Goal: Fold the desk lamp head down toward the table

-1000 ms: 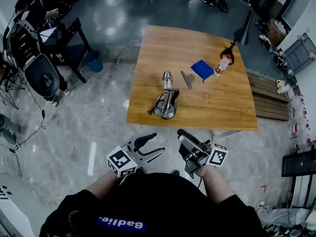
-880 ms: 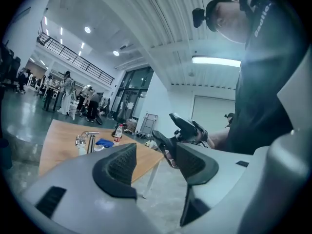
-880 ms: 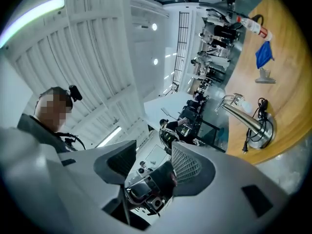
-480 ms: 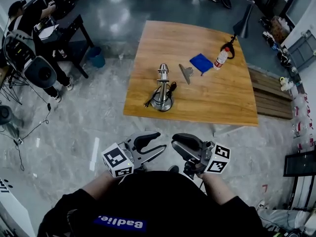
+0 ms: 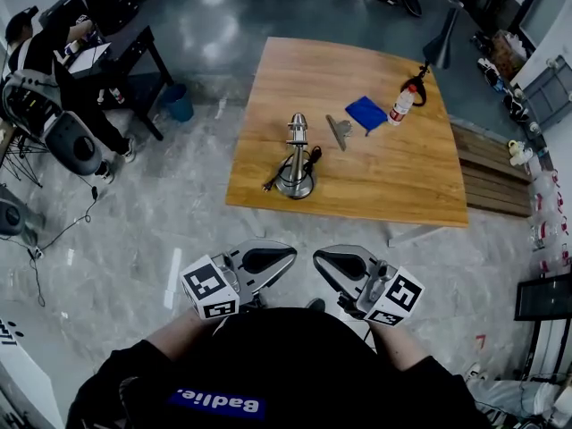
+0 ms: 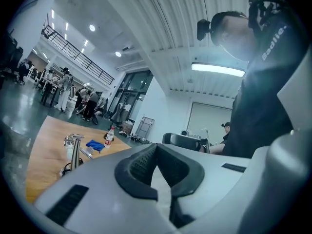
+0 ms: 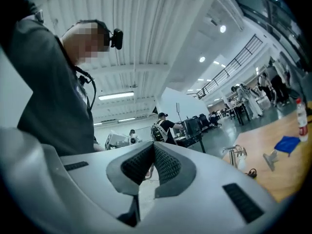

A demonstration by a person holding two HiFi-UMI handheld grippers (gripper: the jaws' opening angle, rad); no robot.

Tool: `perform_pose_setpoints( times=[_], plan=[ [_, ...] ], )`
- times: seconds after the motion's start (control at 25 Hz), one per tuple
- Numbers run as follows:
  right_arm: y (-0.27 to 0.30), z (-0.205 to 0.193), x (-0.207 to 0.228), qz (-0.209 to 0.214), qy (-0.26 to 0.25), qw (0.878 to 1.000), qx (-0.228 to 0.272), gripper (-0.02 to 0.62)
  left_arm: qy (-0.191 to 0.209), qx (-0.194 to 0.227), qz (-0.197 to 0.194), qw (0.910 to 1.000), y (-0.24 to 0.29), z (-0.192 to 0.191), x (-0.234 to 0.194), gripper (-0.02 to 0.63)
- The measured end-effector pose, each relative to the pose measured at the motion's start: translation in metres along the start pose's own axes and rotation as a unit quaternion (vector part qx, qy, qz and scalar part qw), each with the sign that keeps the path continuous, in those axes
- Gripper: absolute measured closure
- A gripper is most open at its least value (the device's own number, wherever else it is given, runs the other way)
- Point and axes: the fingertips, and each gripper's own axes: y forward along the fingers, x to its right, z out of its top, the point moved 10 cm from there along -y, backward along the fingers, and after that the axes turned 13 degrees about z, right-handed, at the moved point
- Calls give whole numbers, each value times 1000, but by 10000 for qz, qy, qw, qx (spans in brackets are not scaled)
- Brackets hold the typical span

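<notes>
A silver desk lamp [image 5: 295, 157] stands upright on the wooden table [image 5: 384, 177], near its left front edge, with its round base [image 5: 294, 187] and a black cord beside it. The lamp head [image 5: 297, 125] is on top, pointing up. Both grippers are held close to the person's body, well short of the table. My left gripper [image 5: 290, 256] and right gripper [image 5: 319, 259] are shut with nothing between the jaws, tips pointing toward each other. The lamp shows far off in the left gripper view [image 6: 73, 149] and in the right gripper view [image 7: 237, 156].
A blue cloth [image 5: 365, 113], a small bottle [image 5: 402, 107] and a grey metal piece [image 5: 339, 132] lie on the table behind the lamp. A black cone-shaped stand [image 5: 442, 47] is at the far right corner. A person [image 5: 40, 47] sits at a dark desk far left, near a blue bin [image 5: 178, 107].
Both grippers' jaws went from wide open to shut on nothing. The right gripper rolled so that its marker cube faces differently. Both moved slightly up and toward each other.
</notes>
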Motion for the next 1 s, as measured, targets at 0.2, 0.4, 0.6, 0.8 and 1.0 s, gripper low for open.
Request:
perform_pose_setpoints(
  times=[0.2, 0.4, 0.6, 0.8, 1.0],
  plan=[
    [1, 1, -7, -131, -355, 9990, -221, 589, -90, 54, -63, 9999, -4, 0, 3, 598],
    [3, 0, -7, -177, -436, 9983, -352, 589, -73, 84, -58, 9999, -5, 4, 4, 598],
    [3, -2, -7, -167, -509, 9977, -410, 589, -51, 56, -35, 10000, -4, 1, 6, 598],
    [5, -3, -7, -139, -508, 9977, -428, 589, -69, 24, 26, 10000, -5, 0, 6, 598],
    [6, -6, -12, -129, -470, 9978, -451, 589, -67, -5, 53, 10000, -7, -3, 9, 598]
  ],
)
